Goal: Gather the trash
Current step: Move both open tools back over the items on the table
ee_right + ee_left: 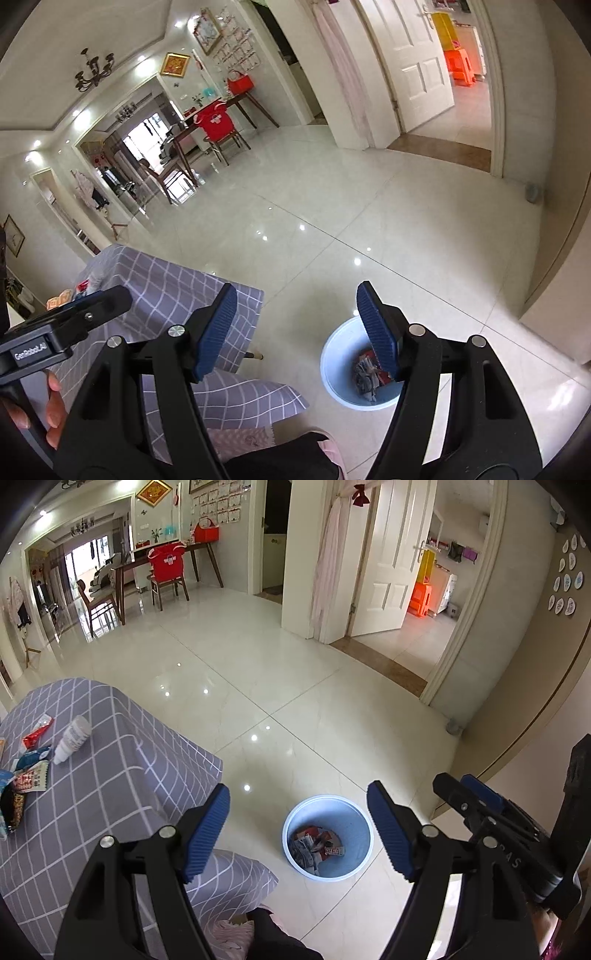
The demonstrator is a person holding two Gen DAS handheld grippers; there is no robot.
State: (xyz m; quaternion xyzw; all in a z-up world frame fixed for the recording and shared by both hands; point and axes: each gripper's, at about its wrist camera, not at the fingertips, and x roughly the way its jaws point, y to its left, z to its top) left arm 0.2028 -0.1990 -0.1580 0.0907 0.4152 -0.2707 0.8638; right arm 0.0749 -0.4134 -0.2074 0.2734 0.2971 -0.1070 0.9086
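Observation:
A light blue bin (327, 836) stands on the tiled floor and holds several crumpled wrappers (314, 847). My left gripper (297, 830) is open and empty above the bin. My right gripper (297, 328) is open and empty, with the bin (341, 363) below its right finger. The right gripper also shows in the left wrist view (476, 797). On the grey checked tablecloth (110, 775) lie a white bottle (72, 738), a red wrapper (37, 733) and several snack packets (26, 775) at the far left.
The table's draped corner (229, 317) hangs close to the bin's left. Glossy floor tiles (295, 686) stretch ahead. An open white door (391, 554) and a beige wall (517, 720) are on the right. A dining table with chairs (162, 572) stands far back.

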